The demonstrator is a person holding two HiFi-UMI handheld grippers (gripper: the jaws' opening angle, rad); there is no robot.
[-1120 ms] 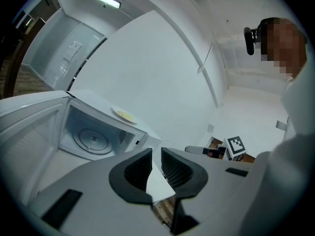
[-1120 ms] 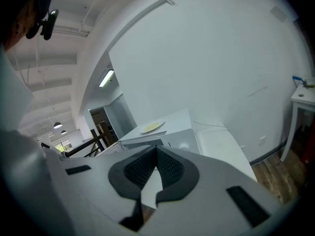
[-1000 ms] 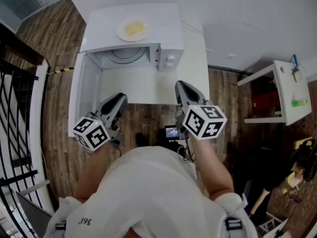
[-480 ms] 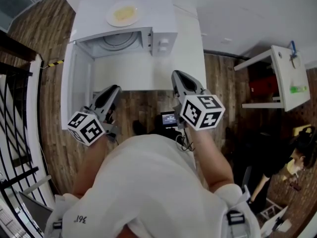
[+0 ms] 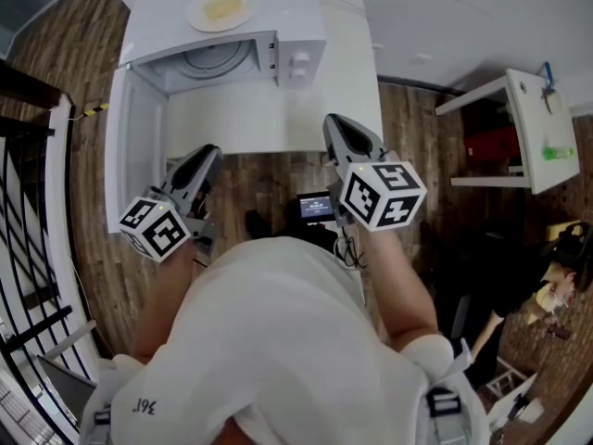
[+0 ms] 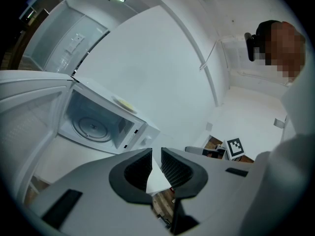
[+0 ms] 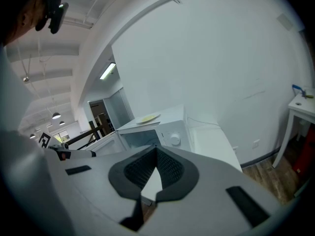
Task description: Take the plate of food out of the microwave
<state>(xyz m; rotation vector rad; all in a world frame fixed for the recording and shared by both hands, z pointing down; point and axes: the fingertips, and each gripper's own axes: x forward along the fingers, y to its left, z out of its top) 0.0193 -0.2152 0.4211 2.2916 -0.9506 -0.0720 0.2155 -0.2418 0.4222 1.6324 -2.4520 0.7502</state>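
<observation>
Microwave: white, on counter, door swung open to the left.
Plate: on the microwave's top, yellow food on it.
Left gripper: jaws slightly apart, nothing between them, short of the counter.
Right gripper: jaws closed together, empty, at the counter's edge.

floor: wood planks | white side table (far right) | black railing: left
</observation>
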